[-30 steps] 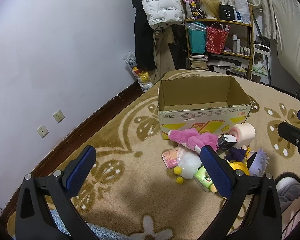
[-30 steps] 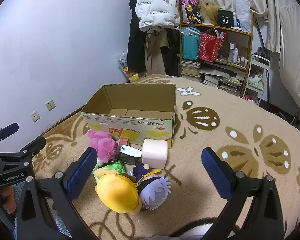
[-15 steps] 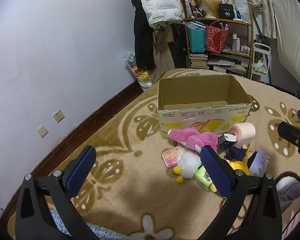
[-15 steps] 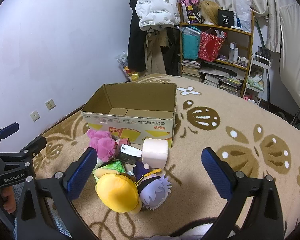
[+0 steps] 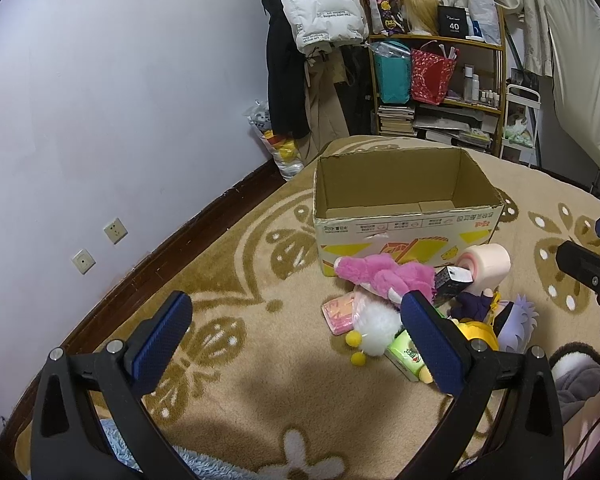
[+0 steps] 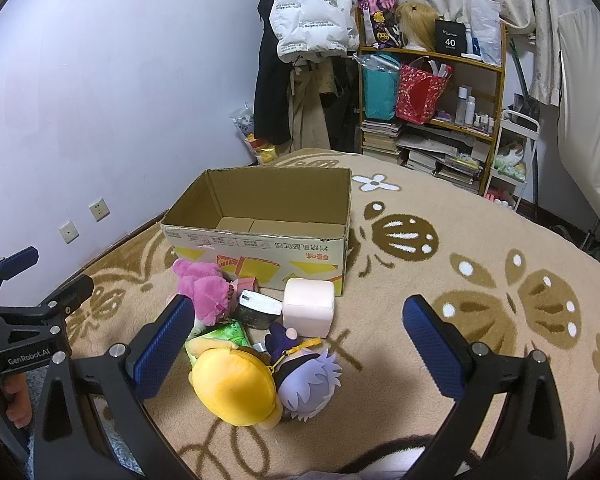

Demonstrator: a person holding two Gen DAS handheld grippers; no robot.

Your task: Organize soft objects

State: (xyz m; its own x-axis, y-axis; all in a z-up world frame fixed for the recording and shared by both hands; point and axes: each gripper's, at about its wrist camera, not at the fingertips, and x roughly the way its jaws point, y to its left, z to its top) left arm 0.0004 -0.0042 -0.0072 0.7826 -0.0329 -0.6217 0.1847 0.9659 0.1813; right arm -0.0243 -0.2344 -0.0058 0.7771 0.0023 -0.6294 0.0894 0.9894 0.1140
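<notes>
We see a matt corrugated cardboard box (image 6: pixel 260 236) on a thick, fuzzy pile carpet (image 6: pixel 440 280) — fluffy pink plush (image 5: pixel 384 276), a smooth yellow fabric pouch (image 6: pixel 232 388) — and our gripper pads (image 5: pixel 160 340) look like textured blue rubber on matt black plastic.

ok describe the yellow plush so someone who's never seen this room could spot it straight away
Start at the open cardboard box on the patterned rug; a heap of toys lies against its printed front. At the heap's edge farthest from the box sits the yellow plush, a smooth round dome. It touches a lilac-haired doll and is the only plain yellow thing there.
</notes>
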